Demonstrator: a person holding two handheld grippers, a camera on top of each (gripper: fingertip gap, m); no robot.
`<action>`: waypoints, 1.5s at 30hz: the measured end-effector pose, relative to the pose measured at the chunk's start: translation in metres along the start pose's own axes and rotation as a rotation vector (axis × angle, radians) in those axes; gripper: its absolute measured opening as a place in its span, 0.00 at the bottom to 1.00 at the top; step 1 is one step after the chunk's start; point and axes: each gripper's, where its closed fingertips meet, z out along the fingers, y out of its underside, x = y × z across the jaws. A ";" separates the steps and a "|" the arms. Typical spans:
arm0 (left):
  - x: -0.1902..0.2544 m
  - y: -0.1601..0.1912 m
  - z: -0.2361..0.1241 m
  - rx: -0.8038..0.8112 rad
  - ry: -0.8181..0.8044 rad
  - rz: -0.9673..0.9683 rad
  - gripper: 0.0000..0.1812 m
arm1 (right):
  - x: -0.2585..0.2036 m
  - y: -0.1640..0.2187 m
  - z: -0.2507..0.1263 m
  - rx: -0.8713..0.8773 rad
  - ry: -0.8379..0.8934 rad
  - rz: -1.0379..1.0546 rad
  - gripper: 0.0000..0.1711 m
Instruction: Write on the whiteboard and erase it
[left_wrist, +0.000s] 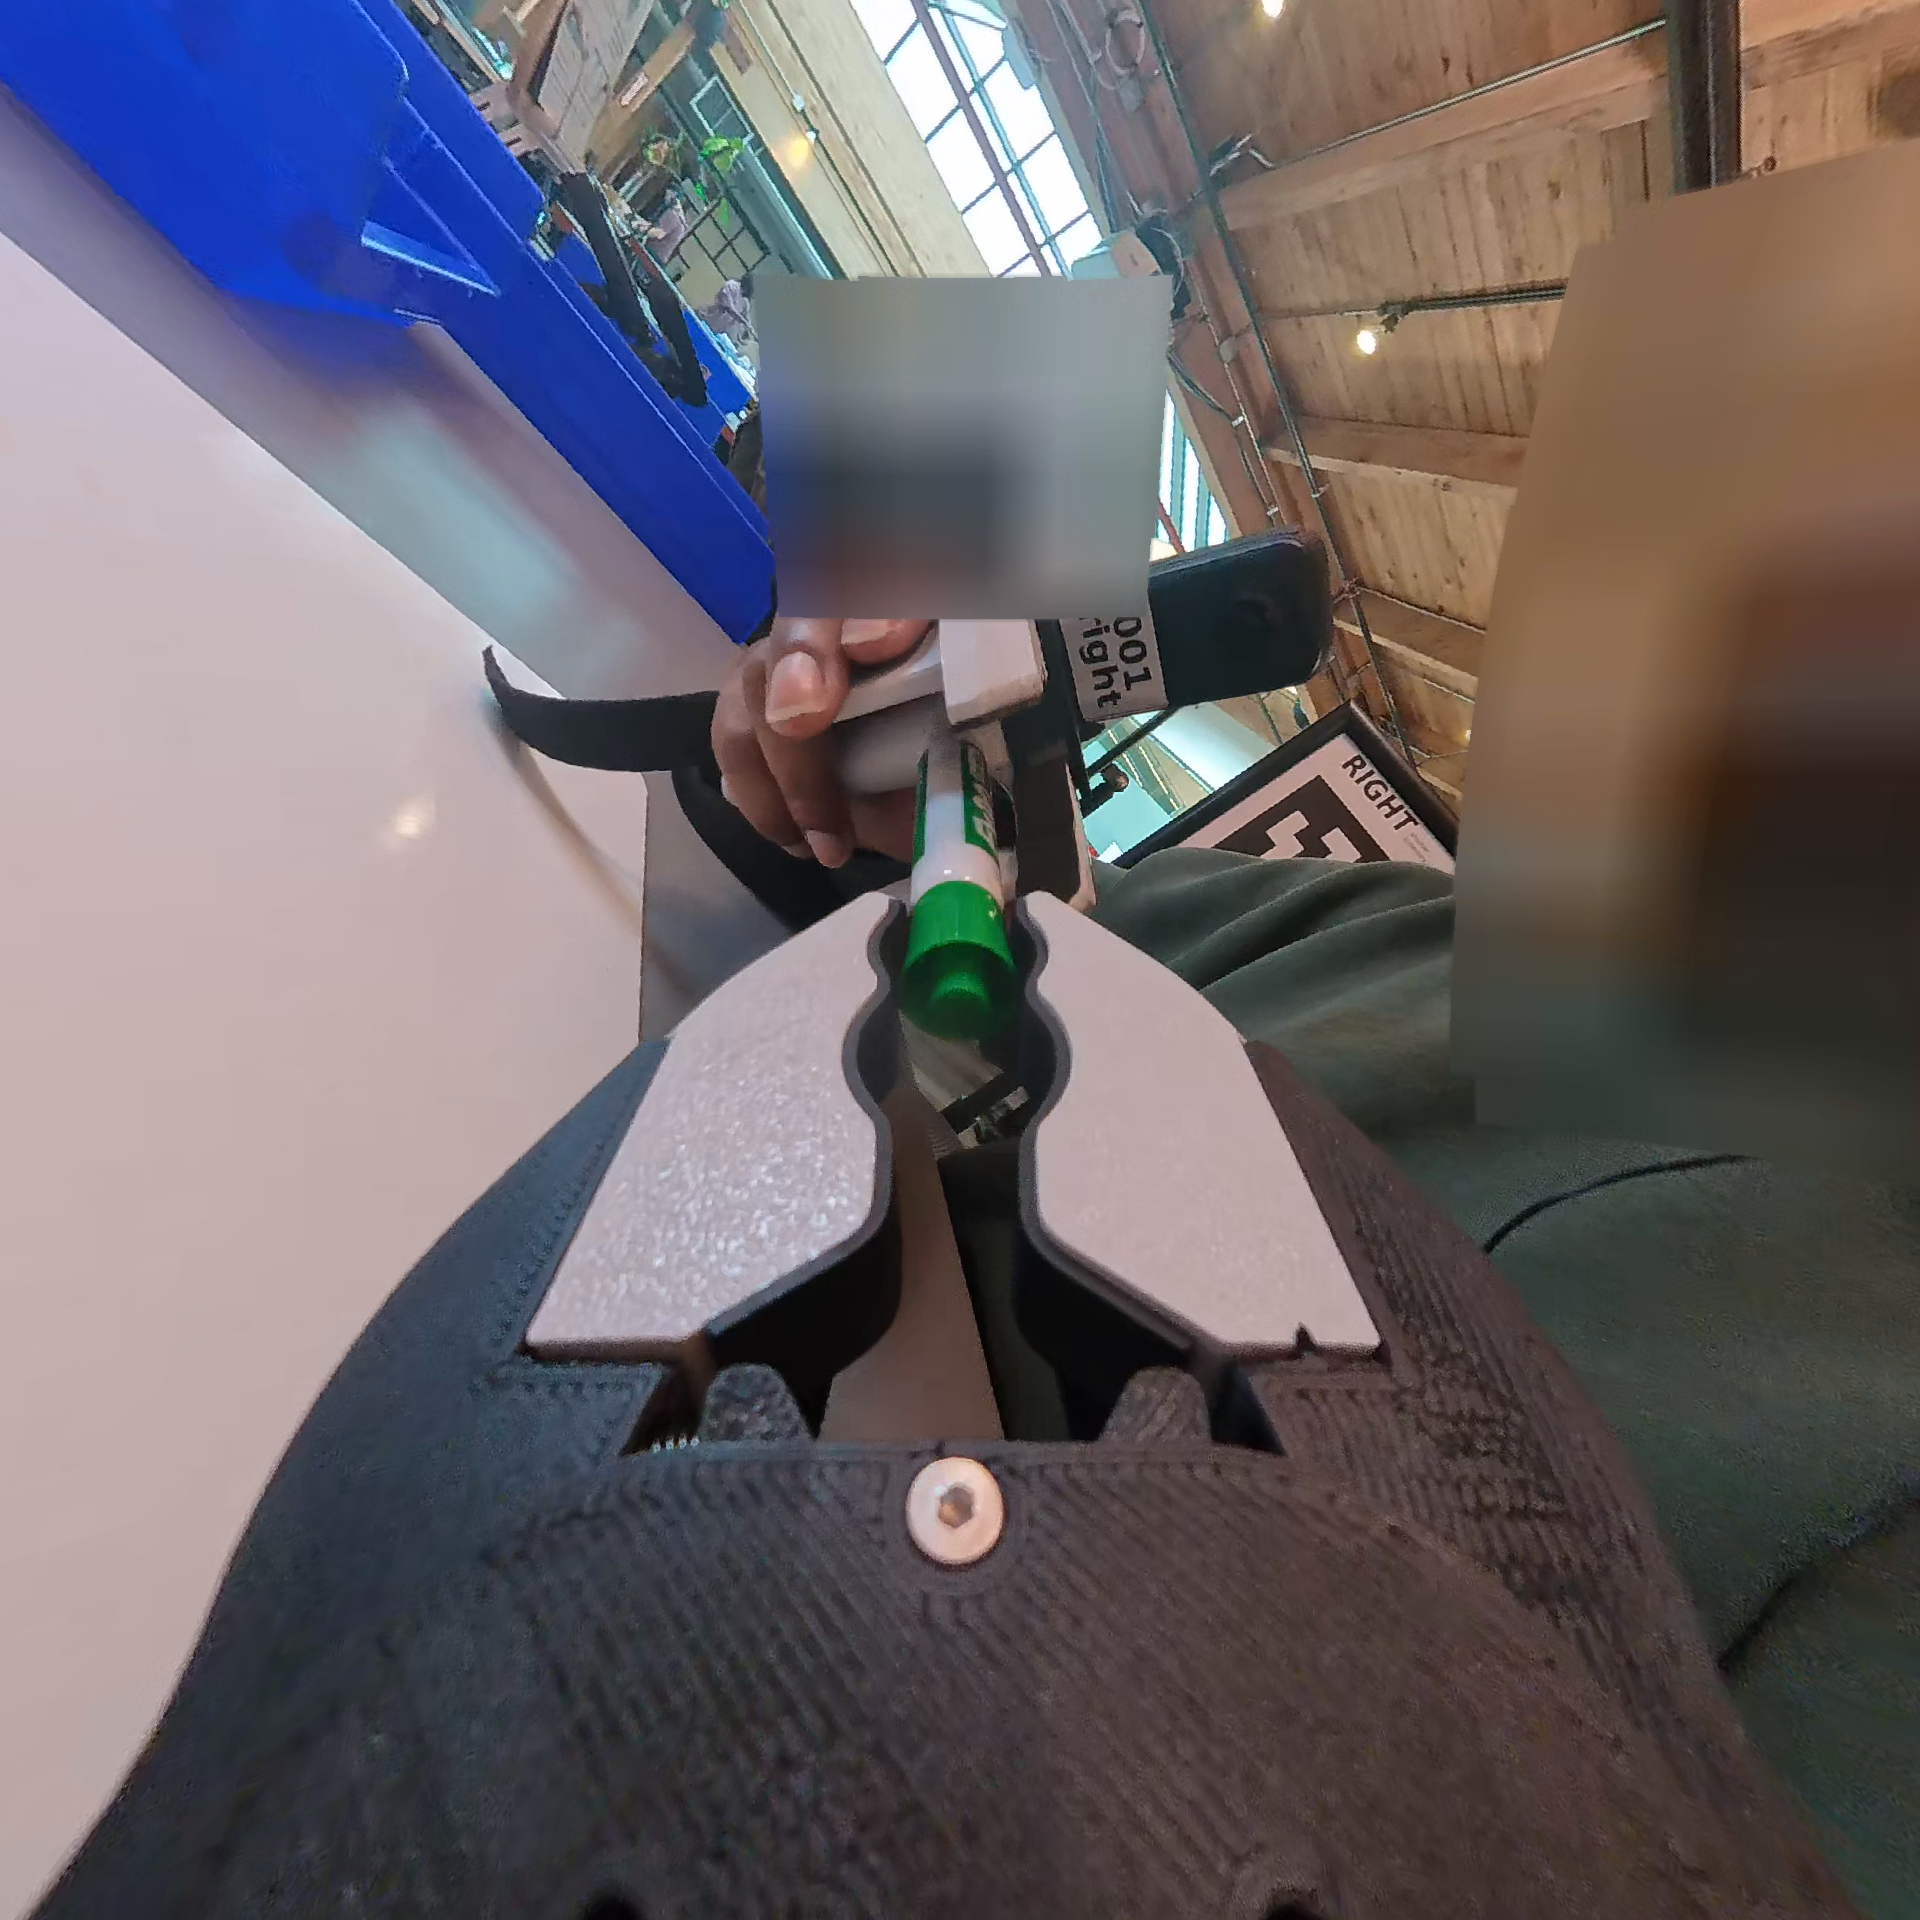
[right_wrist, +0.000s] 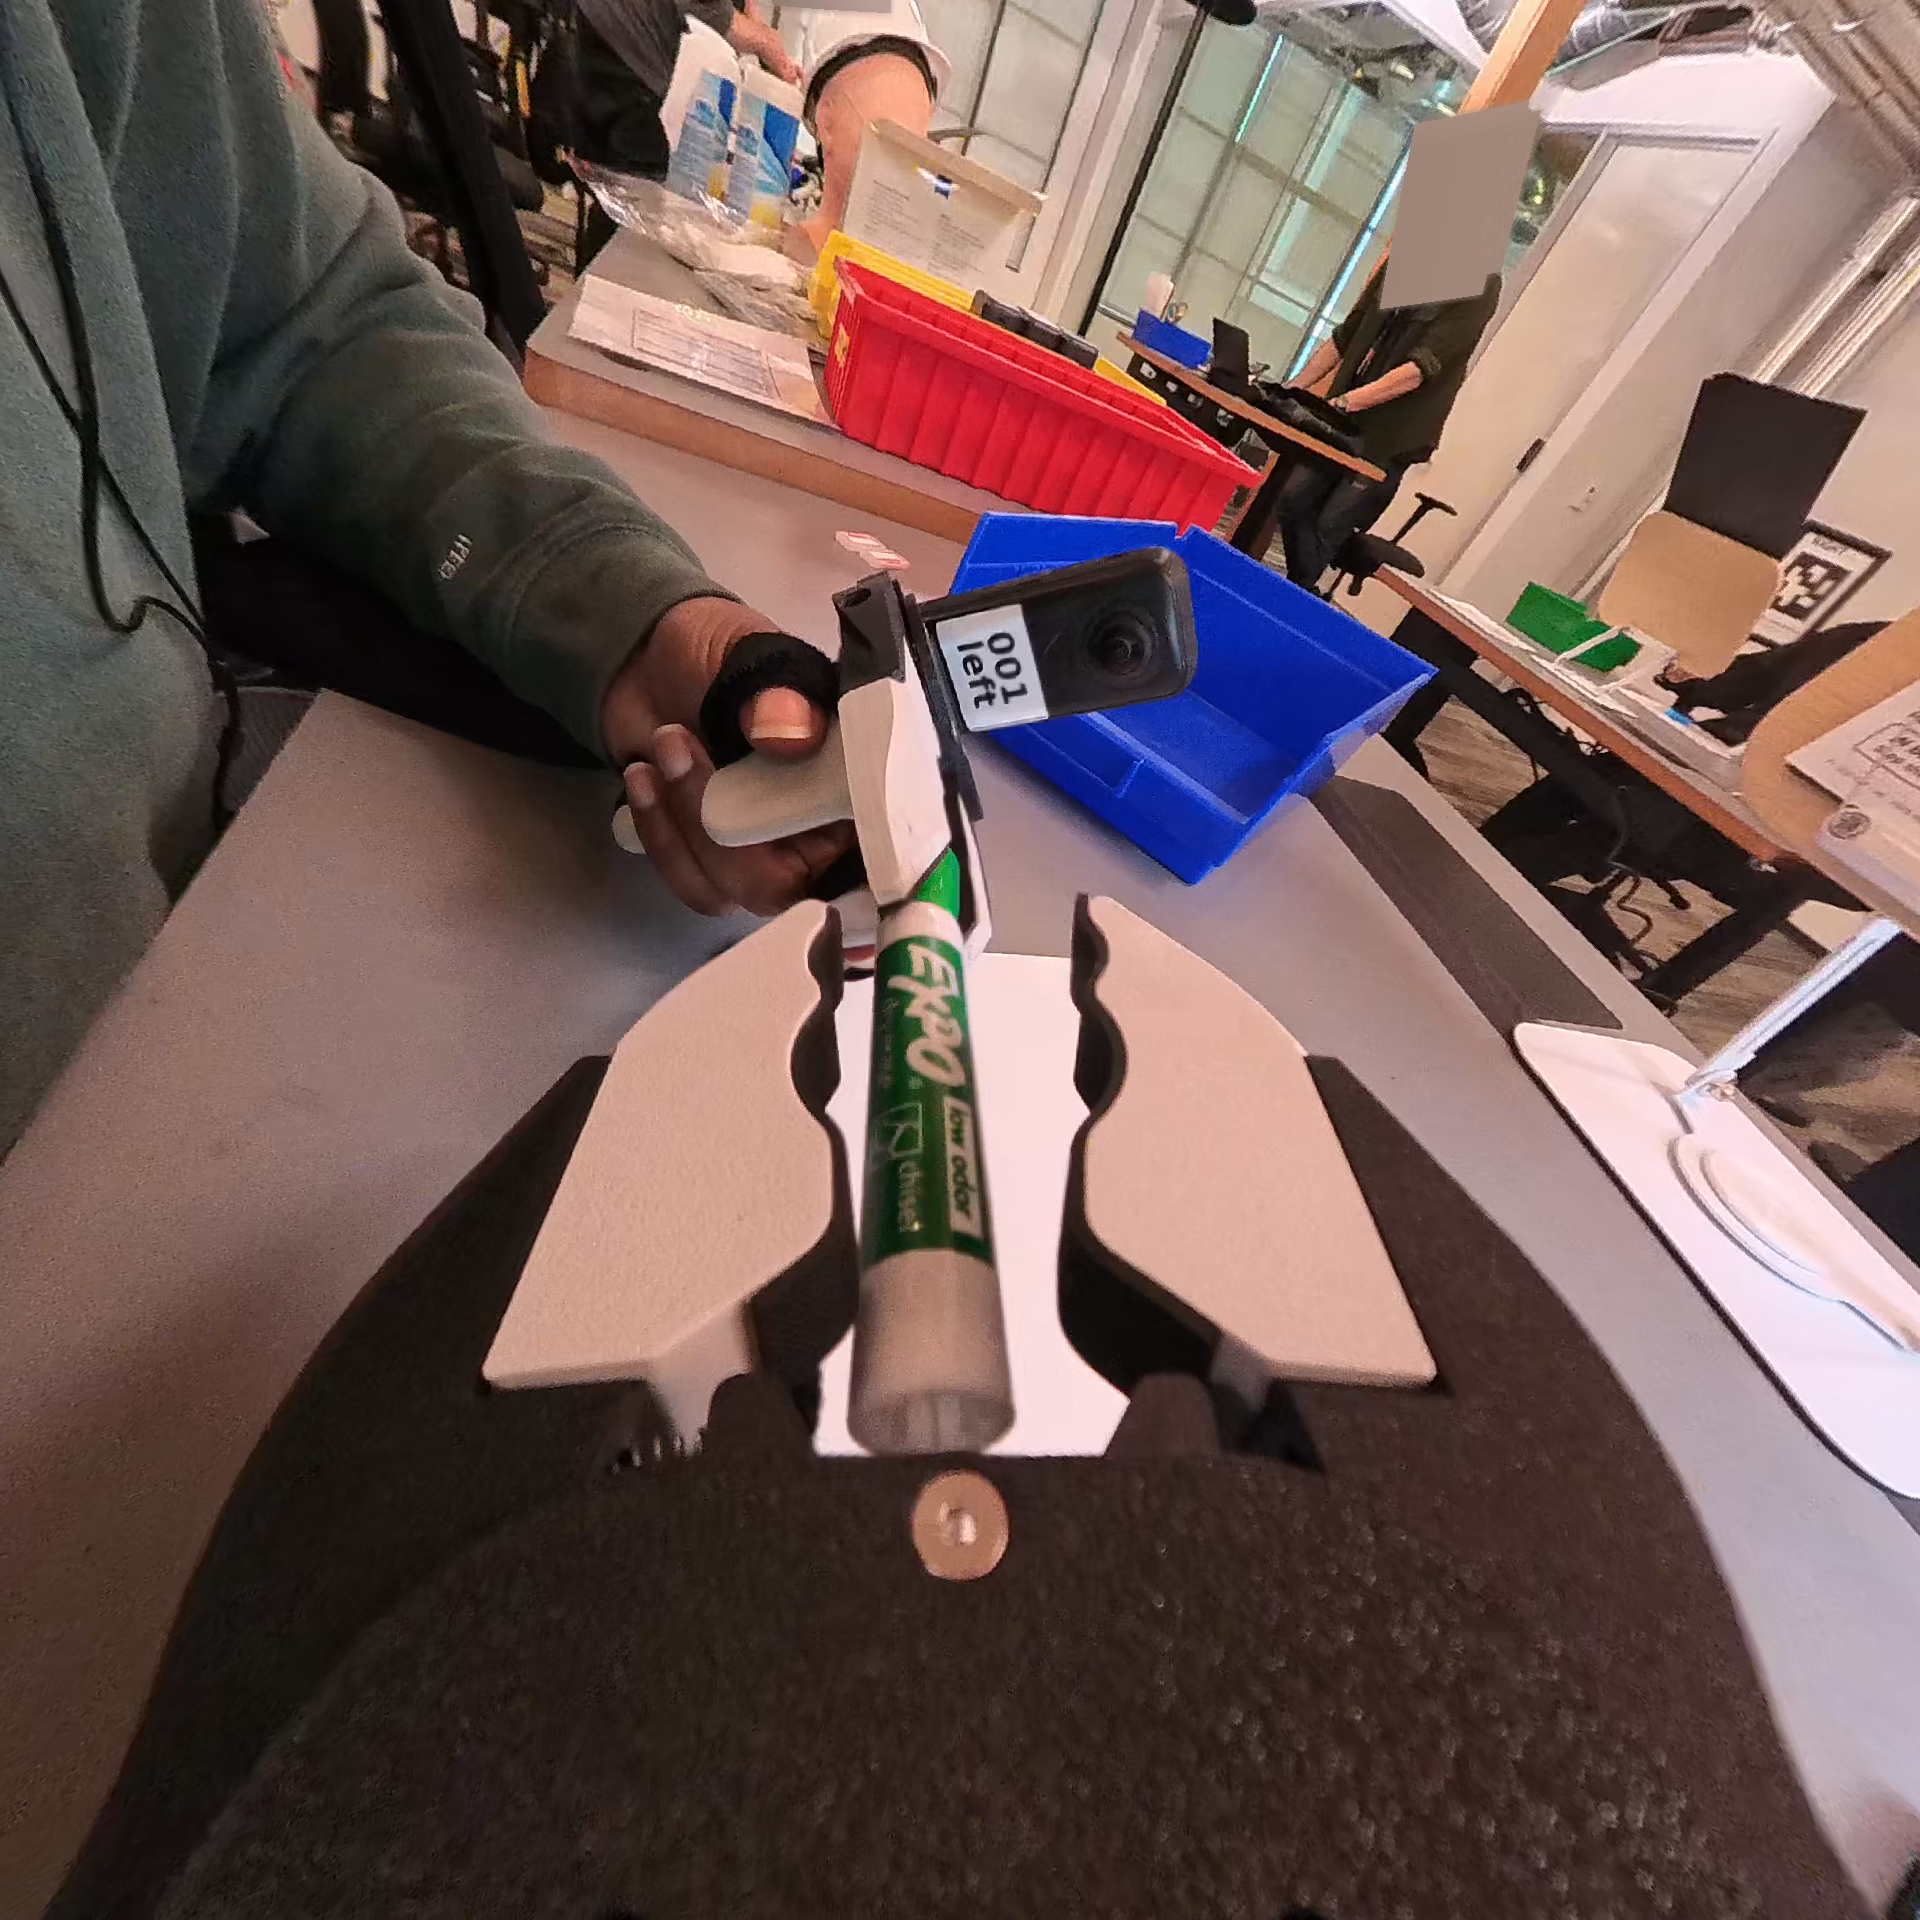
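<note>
A green-and-white marker (right_wrist: 920, 1122) runs between my two grippers, above the grey table (right_wrist: 364, 1039). My left gripper (left_wrist: 958, 914) is shut on the marker's green cap (left_wrist: 956, 971). In the right wrist view, that gripper (right_wrist: 920, 899) shows in a hand just beyond my fingers. My right gripper (right_wrist: 956, 925) is open, and the marker's barrel lies between its jaws with a gap on the right side. The barrel's butt end points at that camera. A bright white surface (right_wrist: 1029, 1143), apparently the whiteboard, shows below between the right fingers. In the left wrist view, the right gripper (left_wrist: 977, 769) faces me.
A blue bin (right_wrist: 1195, 748) stands on the table just behind the left gripper and also shows in the left wrist view (left_wrist: 416, 260). A red bin (right_wrist: 1018, 416) sits farther back. A white stand with a screen (right_wrist: 1714, 1195) is at the right. A green sleeve (right_wrist: 312, 364) is at the left.
</note>
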 end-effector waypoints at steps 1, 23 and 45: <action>0.000 0.001 0.001 -0.001 -0.001 -0.006 0.11 | -0.001 0.000 0.000 0.004 -0.008 0.009 0.25; 0.010 -0.002 0.010 0.051 0.085 -0.110 0.11 | -0.011 0.002 0.007 0.019 -0.071 0.061 0.24; 0.005 0.005 0.011 0.034 0.051 -0.143 0.11 | -0.016 0.013 0.005 -0.004 -0.104 0.113 0.20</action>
